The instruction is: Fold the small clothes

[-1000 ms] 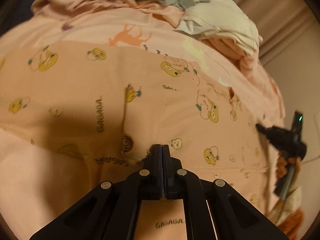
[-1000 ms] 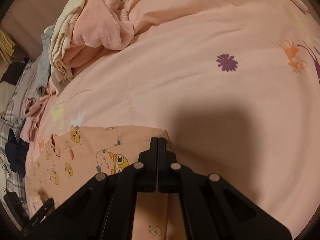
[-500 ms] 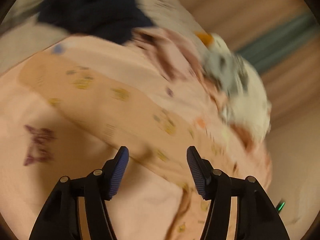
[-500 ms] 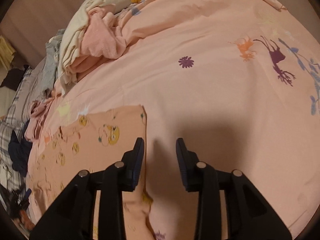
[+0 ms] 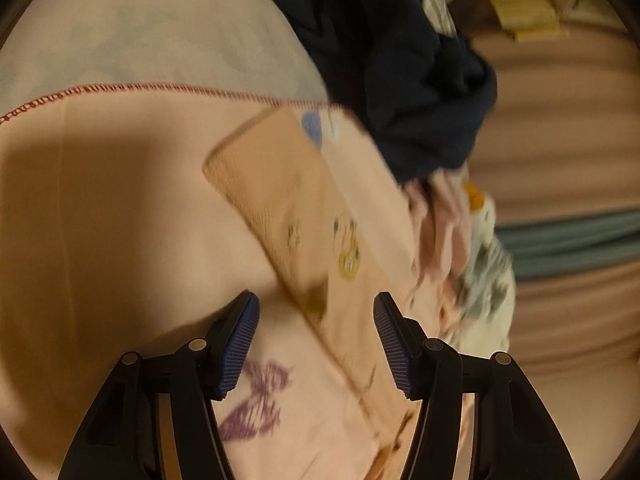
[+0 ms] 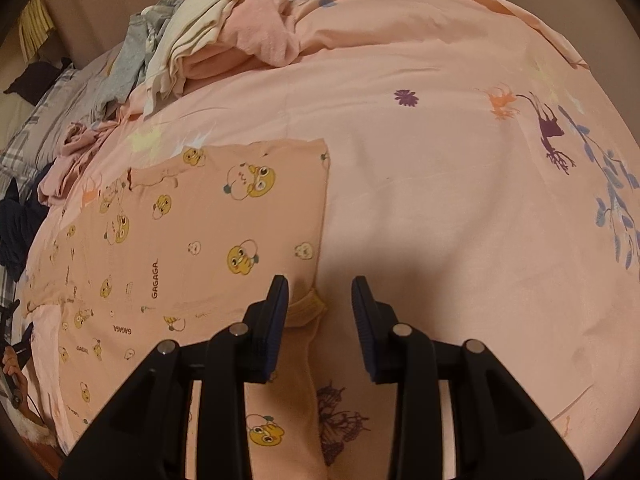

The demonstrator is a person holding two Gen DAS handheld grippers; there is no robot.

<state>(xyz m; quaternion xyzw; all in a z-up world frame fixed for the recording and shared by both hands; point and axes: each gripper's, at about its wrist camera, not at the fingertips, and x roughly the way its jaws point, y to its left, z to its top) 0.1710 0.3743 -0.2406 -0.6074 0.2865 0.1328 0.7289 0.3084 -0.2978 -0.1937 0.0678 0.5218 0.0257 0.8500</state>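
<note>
From my left wrist view, the left gripper (image 5: 316, 328) hangs with jaws spread and nothing between the pads, above the pink bedsheet (image 5: 120, 208); the peach printed garment (image 5: 304, 216) runs diagonally beneath, a dark navy heap (image 5: 400, 80) beyond it. From my right wrist view, the right gripper (image 6: 320, 312) also stands parted and empty, over the garment's right edge. More laundry (image 6: 224, 40) piles along the bed's far side.

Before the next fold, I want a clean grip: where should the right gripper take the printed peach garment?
Probably the ribbed cuff of the garment, which lies just ahead of the open right gripper. It sits slightly raised on the bedspread at the garment's right edge, so come from that bare side and pinch it.
</note>
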